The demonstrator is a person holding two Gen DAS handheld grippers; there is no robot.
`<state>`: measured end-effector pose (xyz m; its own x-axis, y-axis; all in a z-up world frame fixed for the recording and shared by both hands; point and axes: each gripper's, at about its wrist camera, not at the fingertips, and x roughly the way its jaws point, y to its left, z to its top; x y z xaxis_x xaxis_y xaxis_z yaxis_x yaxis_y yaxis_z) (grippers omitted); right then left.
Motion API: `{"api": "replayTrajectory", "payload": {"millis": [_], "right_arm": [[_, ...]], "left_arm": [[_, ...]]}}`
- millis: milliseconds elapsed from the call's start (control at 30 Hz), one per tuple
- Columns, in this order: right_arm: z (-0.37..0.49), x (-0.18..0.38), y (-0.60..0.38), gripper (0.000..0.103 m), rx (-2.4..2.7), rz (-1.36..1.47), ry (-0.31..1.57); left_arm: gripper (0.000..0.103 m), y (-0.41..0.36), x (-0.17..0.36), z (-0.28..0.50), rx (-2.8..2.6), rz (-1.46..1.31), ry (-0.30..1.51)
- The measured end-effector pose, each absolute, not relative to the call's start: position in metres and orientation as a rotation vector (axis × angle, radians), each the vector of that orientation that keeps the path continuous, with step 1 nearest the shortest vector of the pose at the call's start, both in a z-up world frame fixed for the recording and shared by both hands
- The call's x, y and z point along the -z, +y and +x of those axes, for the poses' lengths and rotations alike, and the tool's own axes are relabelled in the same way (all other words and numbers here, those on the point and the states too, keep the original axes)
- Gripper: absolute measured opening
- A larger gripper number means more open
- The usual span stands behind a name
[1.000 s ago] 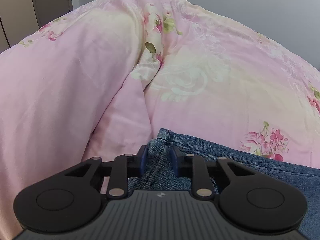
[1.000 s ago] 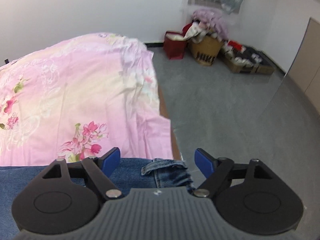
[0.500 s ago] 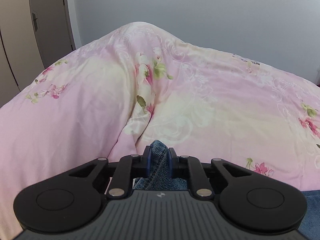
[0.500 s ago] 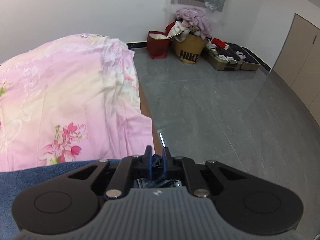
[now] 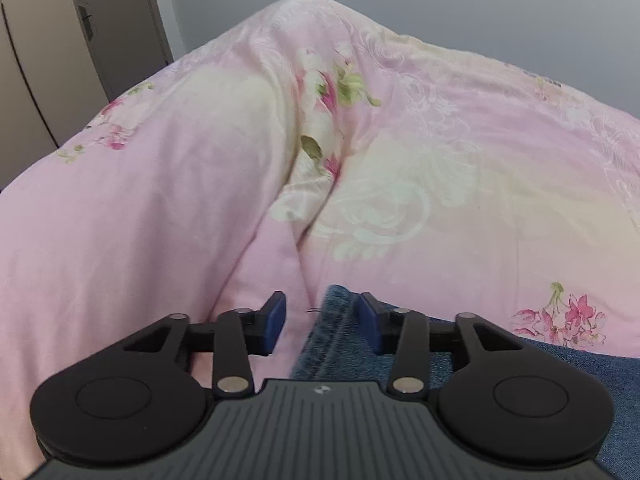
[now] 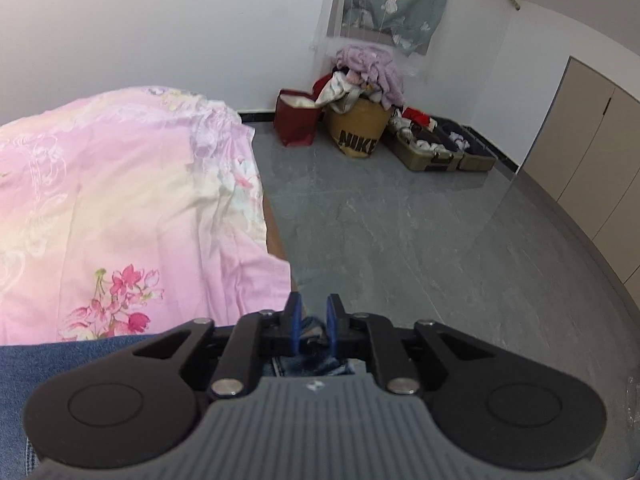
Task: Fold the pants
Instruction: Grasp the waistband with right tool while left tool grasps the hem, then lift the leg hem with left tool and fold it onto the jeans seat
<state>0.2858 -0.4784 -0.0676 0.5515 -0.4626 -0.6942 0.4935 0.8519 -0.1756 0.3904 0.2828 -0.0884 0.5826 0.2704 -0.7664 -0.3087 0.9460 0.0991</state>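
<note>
Pants (image 5: 340,328) between both hand-held grippers' jaws

Your left gripper (image 5: 320,318), clamped on the jeans (image 5: 340,332) half a second ago, is opening: its pads now stand apart, the denim edge lying between them toward three o'clock. Your right gripper (image 6: 314,326), wide a second ago and then pinched shut, is opening too, a narrow gap showing with denim bunched between its pads.
</note>
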Motion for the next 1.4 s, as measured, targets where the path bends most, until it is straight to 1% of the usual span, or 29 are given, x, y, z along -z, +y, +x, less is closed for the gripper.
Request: {"api": "replayTrajectory", "payload": {"millis": [67, 167, 300, 467, 567, 600, 700, 767, 800, 833, 867, 900, 933, 967, 1000, 1033, 1067, 1100, 1300, 1400], "right_arm": [[0.279, 0.06, -0.472, 0.037, 0.555, 0.038, 0.784], [0.269, 0.051, -0.455, 0.037, 0.51, 0.068, 0.766], [0.253, 0.047, -0.421, 0.046, 0.41, 0.132, 0.773], [0.237, 0.051, -0.365, 0.047, 0.262, 0.152, 0.841], [0.229, 0.057, -0.333, 0.056, 0.159, 0.138, 0.889], [0.228, 0.06, -0.323, 0.057, 0.129, 0.128, 0.907], [0.225, 0.071, -0.294, 0.057, 0.04, 0.077, 0.97], [0.222, 0.076, -0.275, 0.056, -0.042, 0.012, 0.998], [0.222, 0.078, -0.265, 0.052, -0.081, -0.033, 1.005], [0.222, 0.079, -0.256, 0.05, -0.12, -0.078, 1.008], [0.22, 0.081, -0.247, 0.045, -0.165, -0.124, 1.014], [0.22, 0.082, -0.239, 0.037, -0.201, -0.159, 1.019], [0.219, 0.083, -0.229, 0.035, -0.247, -0.195, 1.023], [0.22, 0.084, -0.222, 0.031, -0.29, -0.221, 1.028], [0.222, 0.085, -0.213, 0.028, -0.335, -0.247, 1.034], [0.225, 0.086, -0.204, 0.027, -0.38, -0.275, 1.037], [0.23, 0.086, -0.192, 0.027, -0.432, -0.311, 1.04], [0.235, 0.087, -0.18, 0.027, -0.476, -0.346, 1.042], [0.272, 0.1, -0.111, 0.027, -0.699, -0.496, 1.065], [0.284, 0.103, -0.085, 0.027, -0.768, -0.527, 1.048]], "left_arm": [[0.068, 0.292, 0.074, 0.372, -0.348, -0.076, 0.871], [0.073, 0.304, 0.063, 0.341, -0.342, -0.171, 0.873], [0.076, 0.316, 0.066, 0.302, -0.369, -0.304, 0.892], [0.076, 0.336, 0.09, 0.267, -0.408, -0.602, 0.917], [0.076, 0.34, 0.109, 0.256, -0.405, -0.769, 0.918], [0.076, 0.341, 0.115, 0.253, -0.41, -0.824, 0.91], [0.077, 0.342, 0.135, 0.247, -0.413, -0.976, 0.871], [0.077, 0.341, 0.143, 0.246, -0.419, -1.011, 0.842], [0.077, 0.341, 0.145, 0.247, -0.422, -1.019, 0.82], [0.077, 0.341, 0.147, 0.247, -0.427, -1.028, 0.8], [0.076, 0.343, 0.149, 0.247, -0.433, -1.05, 0.778], [0.07, 0.345, 0.151, 0.247, -0.435, -1.078, 0.763], [0.065, 0.347, 0.151, 0.246, -0.446, -1.097, 0.757], [0.057, 0.349, 0.152, 0.247, -0.454, -1.113, 0.761], [0.052, 0.351, 0.153, 0.247, -0.45, -1.119, 0.764], [0.048, 0.351, 0.152, 0.246, -0.437, -1.115, 0.76], [0.04, 0.351, 0.15, 0.246, -0.42, -1.096, 0.754], [0.035, 0.35, 0.146, 0.246, -0.405, -1.076, 0.747], [0.02, 0.332, 0.097, 0.248, -0.278, -0.867, 0.686], [0.02, 0.318, 0.065, 0.253, -0.201, -0.761, 0.659]]}}
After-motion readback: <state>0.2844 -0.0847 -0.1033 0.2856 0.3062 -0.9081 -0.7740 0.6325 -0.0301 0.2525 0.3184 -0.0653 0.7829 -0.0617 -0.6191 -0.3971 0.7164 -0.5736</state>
